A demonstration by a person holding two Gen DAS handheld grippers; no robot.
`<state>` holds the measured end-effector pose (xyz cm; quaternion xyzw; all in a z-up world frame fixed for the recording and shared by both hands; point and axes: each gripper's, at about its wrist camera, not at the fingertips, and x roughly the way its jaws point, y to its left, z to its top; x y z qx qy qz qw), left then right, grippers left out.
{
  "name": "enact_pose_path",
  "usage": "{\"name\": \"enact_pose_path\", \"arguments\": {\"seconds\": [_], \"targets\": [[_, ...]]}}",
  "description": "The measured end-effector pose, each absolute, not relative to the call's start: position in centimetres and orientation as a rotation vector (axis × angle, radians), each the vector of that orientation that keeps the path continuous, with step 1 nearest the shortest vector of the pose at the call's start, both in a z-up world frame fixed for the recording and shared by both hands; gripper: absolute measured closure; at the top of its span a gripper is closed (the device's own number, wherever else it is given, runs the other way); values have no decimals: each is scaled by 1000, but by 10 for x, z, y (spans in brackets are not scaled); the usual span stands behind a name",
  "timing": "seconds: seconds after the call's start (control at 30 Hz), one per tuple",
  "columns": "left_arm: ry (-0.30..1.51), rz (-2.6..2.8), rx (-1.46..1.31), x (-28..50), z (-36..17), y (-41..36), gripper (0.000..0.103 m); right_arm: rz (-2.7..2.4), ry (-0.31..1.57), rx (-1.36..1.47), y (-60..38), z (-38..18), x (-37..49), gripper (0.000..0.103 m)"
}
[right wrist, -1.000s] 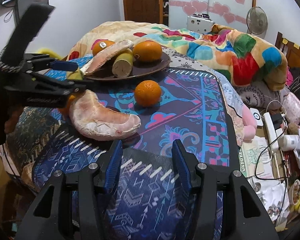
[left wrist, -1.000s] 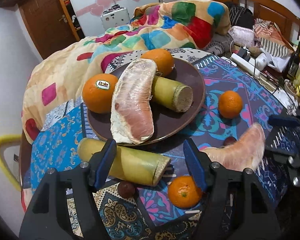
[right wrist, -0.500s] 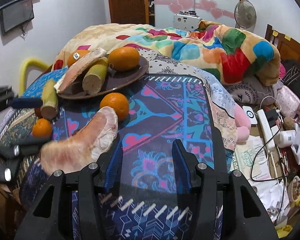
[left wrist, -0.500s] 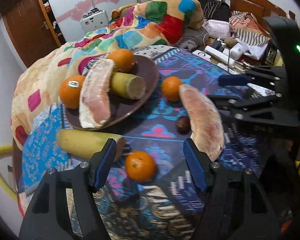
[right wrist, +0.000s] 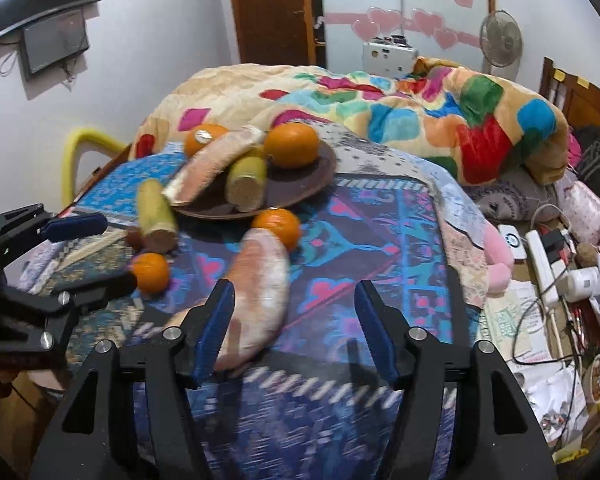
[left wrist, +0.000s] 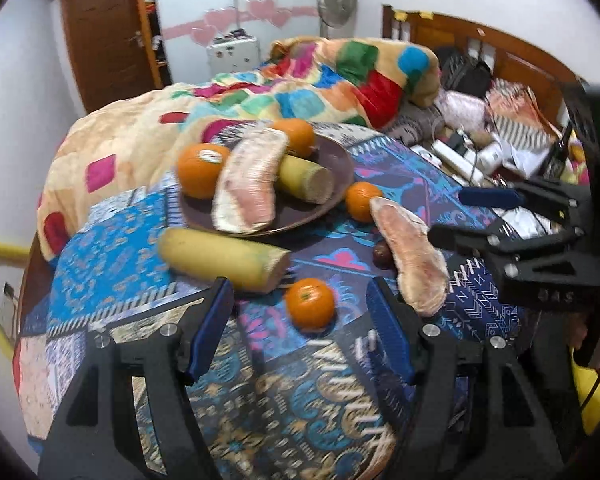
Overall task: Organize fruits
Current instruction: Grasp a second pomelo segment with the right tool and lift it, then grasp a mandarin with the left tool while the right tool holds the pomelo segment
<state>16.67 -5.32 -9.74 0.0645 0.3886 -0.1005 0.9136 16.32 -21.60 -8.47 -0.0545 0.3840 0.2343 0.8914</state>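
A brown plate (left wrist: 334, 160) carries two oranges, a pomelo segment (left wrist: 248, 184) and a cut cane piece (left wrist: 306, 178). Loose on the patterned cloth lie a second cane piece (left wrist: 220, 258), a small orange (left wrist: 310, 308), another orange (left wrist: 362, 200), a dark small fruit (left wrist: 380, 254) and a second pomelo segment (left wrist: 414, 256). My left gripper (left wrist: 300, 286) is open above the small orange, holding nothing. My right gripper (right wrist: 294, 288) has its jaws opening. The loose pomelo segment (right wrist: 260, 276) lies under them by the left finger, and the pads do not press on it.
The cloth-covered table (right wrist: 400, 240) stands against a bed with a colourful blanket (right wrist: 420, 120). Cables, a power strip (right wrist: 544, 264) and papers crowd the right side. A yellow chair frame (right wrist: 76, 148) is at the left. Each gripper shows at the other view's edge.
The left gripper has drawn back from the loose cane piece and now frames the small orange. The right gripper's jaws have widened, and it has swung over the loose pomelo segment.
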Motion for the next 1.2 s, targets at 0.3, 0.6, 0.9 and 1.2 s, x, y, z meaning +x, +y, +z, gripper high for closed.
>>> {"name": "enact_pose_path", "arguments": {"seconds": [0.3,0.6,0.9,1.2], "targets": [[794,-128,111,146,-101,-15,34,511,838,-124,-182,-104,162,29],[808,-160,47,150,-111,-9,34,481,855,-164,-190,-117,163,31],[830,-226,42,161,-124,-37,34,475,827,-171,-212,-105,156,47],[844,-255,39,174,-131,-51,44,507,854,-152,-204,-117,171,49]]}}
